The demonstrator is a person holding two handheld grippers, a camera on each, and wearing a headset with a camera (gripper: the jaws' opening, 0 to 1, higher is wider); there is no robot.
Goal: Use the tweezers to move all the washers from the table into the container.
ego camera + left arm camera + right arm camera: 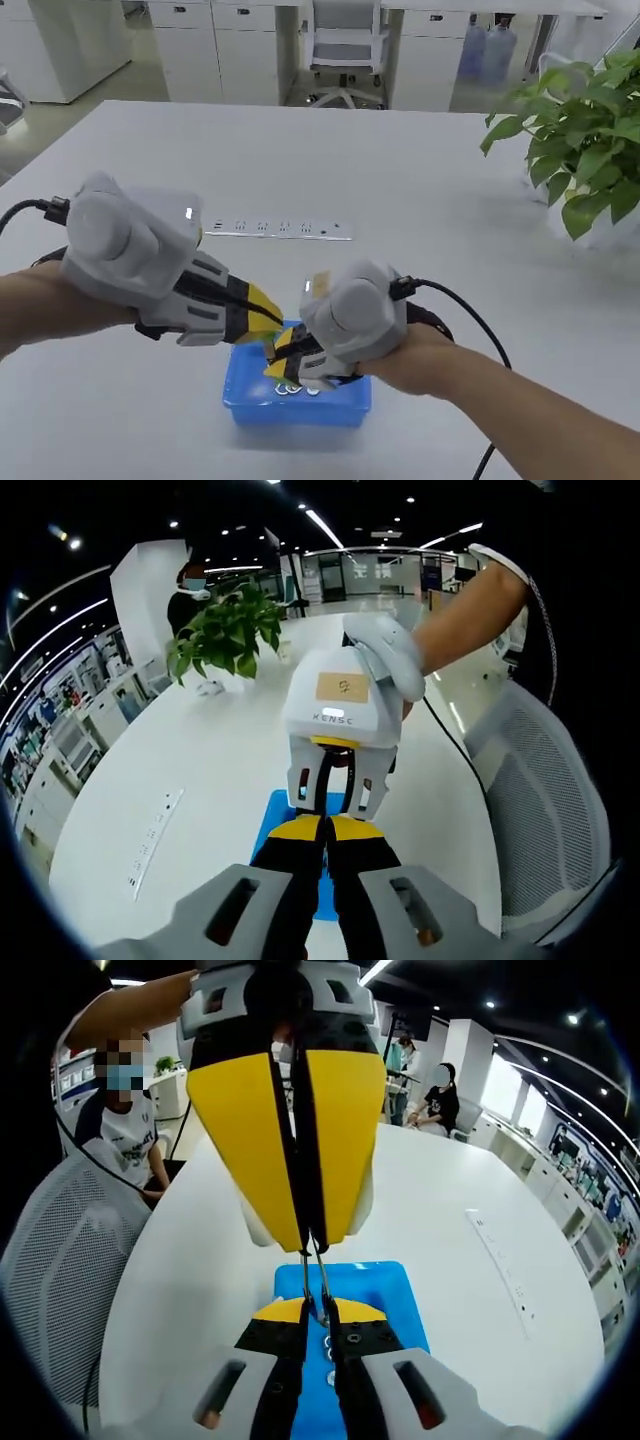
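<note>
Left gripper [312,1243] is clamped on the tweezers [314,1275], and the right gripper [317,1312] pinches their tips. Washers [329,1344] sit in the container [390,1295], just under the right jaws.

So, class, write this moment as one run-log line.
left hand-held gripper: shut on tweezers | right hand-held gripper: shut on tweezers | blue container: washers inside, under both

Head view: bright, even light w/ only faint soft shadows on the table [400,170] — pic slightly soft overall. Gripper views: heavy fisheye bending at edges, ceiling lights [322,526] show as bright streaks and dots — ceiling dark, nearest parts a bit blurred.
</note>
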